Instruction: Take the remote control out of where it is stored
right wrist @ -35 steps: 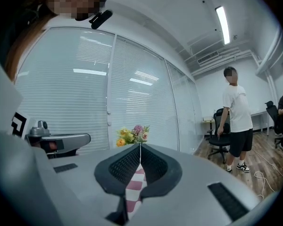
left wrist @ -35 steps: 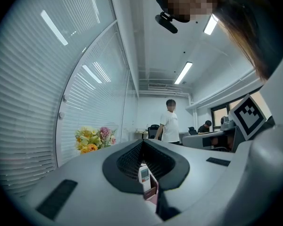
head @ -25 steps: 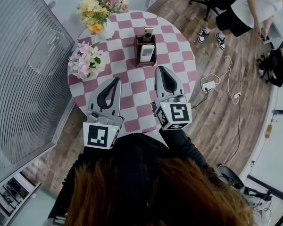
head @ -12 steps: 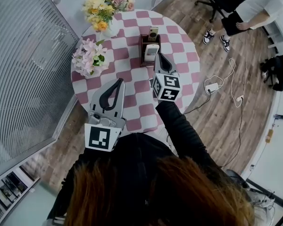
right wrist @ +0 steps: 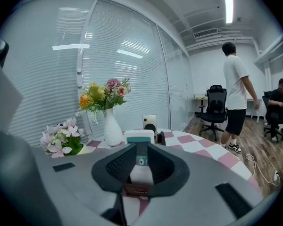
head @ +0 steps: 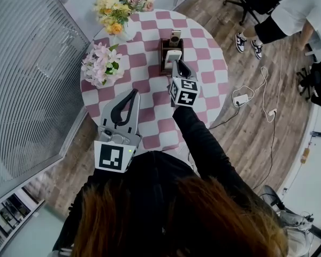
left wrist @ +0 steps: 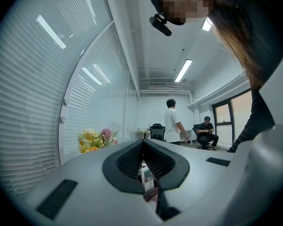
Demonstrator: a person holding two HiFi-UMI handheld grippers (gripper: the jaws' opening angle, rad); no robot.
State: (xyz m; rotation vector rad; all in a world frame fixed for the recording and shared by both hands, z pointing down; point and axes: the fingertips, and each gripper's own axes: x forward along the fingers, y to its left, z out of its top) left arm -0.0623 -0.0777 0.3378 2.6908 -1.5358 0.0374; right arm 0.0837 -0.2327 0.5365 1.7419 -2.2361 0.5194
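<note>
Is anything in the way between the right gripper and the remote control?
Nothing visible. The right gripper points straight at the remote control in its holder; its jaws, just opening, have nothing between them.

On the table [head: 203,50], near the middle, a holder [head: 162,51]; in it, remote control [head: 172,58] in front, phone [head: 175,38] behind. Left of it, bunch of flowers [head: 101,66]; at the far edge, vase of flowers [head: 117,15].
</note>
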